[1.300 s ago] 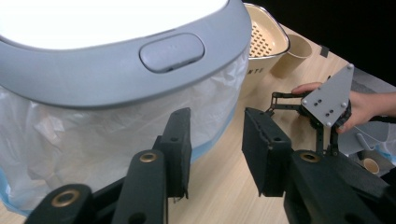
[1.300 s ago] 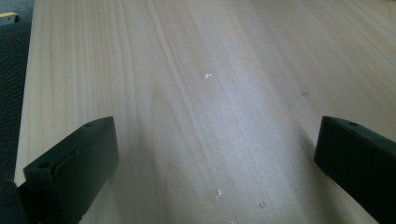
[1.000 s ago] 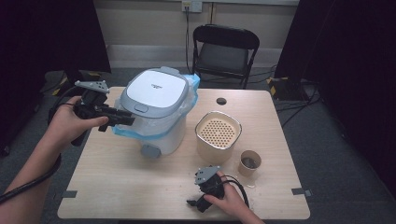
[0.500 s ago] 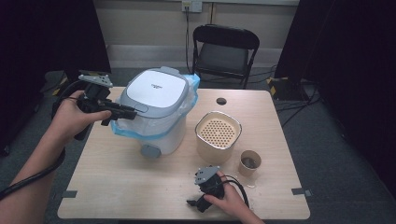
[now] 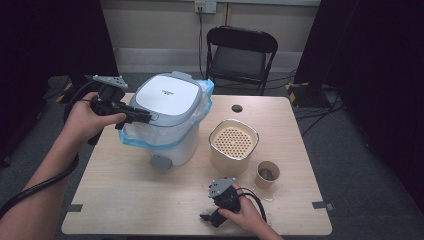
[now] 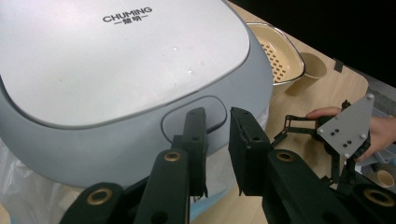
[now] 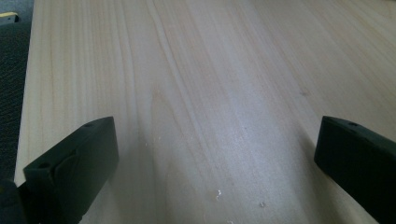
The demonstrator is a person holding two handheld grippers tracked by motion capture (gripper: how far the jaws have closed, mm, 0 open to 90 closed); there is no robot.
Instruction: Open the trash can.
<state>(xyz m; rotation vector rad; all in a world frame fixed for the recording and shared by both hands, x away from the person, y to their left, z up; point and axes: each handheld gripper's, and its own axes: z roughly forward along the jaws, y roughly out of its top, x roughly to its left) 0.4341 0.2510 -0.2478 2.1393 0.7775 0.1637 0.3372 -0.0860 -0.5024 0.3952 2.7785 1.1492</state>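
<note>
The wooden tabletop (image 5: 125,200) carries one grey-lidded cooker (image 5: 167,120) wrapped in clear blue-edged plastic, left of centre. Behind the far edge stands one black folding chair (image 5: 242,52). Right of the cooker sits one cream perforated basket (image 5: 233,145), and just beside that one small paper cup (image 5: 267,173). There are two tongs: the left tongs (image 6: 217,140), nearly closed with a narrow gap and grasping nothing, are at the lid's front latch; the right tongs (image 7: 210,154), spread wide, rest low over bare wood near the front edge.
</note>
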